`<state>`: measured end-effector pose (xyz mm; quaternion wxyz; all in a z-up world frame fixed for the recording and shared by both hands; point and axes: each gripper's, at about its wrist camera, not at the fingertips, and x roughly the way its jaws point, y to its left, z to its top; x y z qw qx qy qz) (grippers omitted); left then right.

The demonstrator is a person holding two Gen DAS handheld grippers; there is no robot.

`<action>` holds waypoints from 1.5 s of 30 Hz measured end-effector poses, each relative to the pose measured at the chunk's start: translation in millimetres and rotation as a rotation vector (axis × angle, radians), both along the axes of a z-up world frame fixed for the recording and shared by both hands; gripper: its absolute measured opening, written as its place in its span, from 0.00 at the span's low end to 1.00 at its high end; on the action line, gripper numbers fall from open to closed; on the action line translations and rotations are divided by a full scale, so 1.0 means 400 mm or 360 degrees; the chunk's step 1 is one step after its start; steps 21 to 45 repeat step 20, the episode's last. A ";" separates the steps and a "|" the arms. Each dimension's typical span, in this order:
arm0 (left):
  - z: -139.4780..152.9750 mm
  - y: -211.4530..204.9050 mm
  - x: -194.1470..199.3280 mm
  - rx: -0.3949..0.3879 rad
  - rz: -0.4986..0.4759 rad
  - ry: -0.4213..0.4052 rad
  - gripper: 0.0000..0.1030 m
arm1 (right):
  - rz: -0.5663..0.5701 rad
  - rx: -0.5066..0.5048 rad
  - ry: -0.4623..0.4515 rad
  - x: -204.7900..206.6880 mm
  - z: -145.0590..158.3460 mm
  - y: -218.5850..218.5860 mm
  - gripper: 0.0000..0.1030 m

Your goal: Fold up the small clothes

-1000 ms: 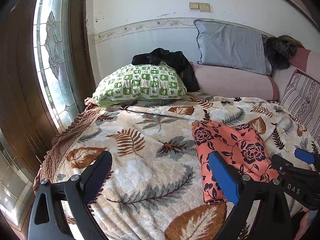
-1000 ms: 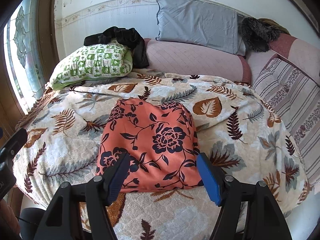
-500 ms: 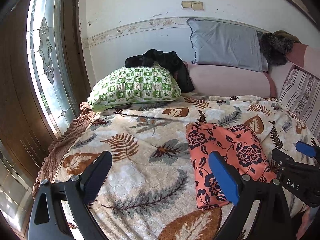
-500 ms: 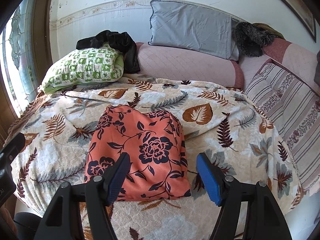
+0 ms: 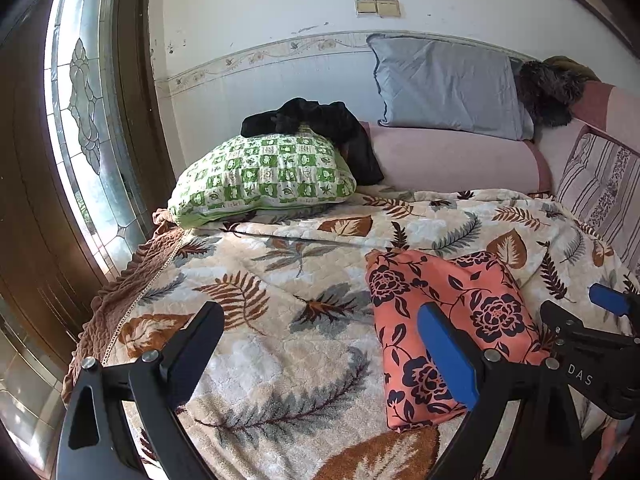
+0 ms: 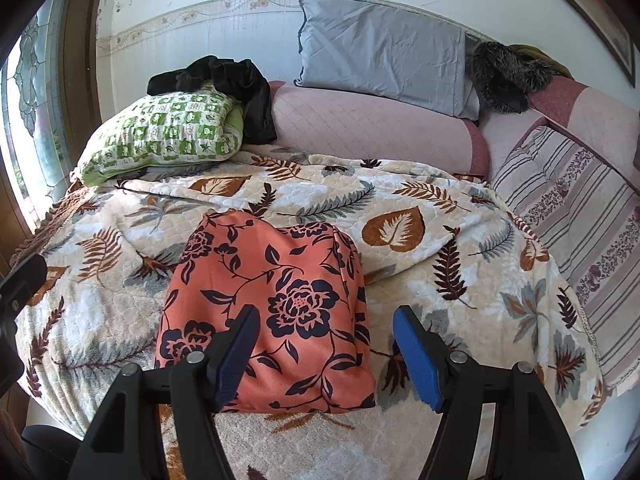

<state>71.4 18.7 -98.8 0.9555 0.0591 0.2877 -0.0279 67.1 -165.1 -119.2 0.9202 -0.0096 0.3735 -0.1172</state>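
The right gripper (image 6: 326, 350) holds its two blue-padded fingers (image 6: 416, 356) spread wide, gripping nothing. They hang above the near edge of the folded coral floral garment (image 6: 268, 296), without visible contact. The left gripper (image 5: 320, 350) is likewise spread and empty; its dark left finger sits over bare blanket, and its blue-padded right finger (image 5: 448, 354) overlaps the garment's left half in the picture.

The garment (image 5: 444, 320) lies as a compact, roughly rectangular fold on the leaf-print blanket (image 6: 460, 248), toward the near edge of the bed. The right wrist view shows it square-on and entire, with a rounded far edge and a flat near edge. The left wrist view shows it obliquely, at the right of the frame, with its lower right corner hidden behind the right gripper's black frame (image 5: 592, 360), which carries the letters "DAS".

Only the left wrist view shows the leaded-glass window (image 5: 86, 120) in its dark wooden frame and the brown quilted border (image 5: 132, 276) along the blanket's left side. Only the right wrist view shows the full spread of the striped cushion (image 6: 576, 216) at the bed's right.

Both views show the green checked pillow (image 6: 168, 136) at the far left with a black garment (image 6: 236, 84) draped over it, a pink bolster (image 6: 372, 128) along the wall, and a grey pillow (image 6: 384, 56) propped above the bolster.
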 end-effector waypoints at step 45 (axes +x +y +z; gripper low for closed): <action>-0.030 0.022 0.058 -0.0092 -0.0023 0.0082 0.94 | 0.0046 -0.0034 0.0039 0.047 -0.037 0.005 0.70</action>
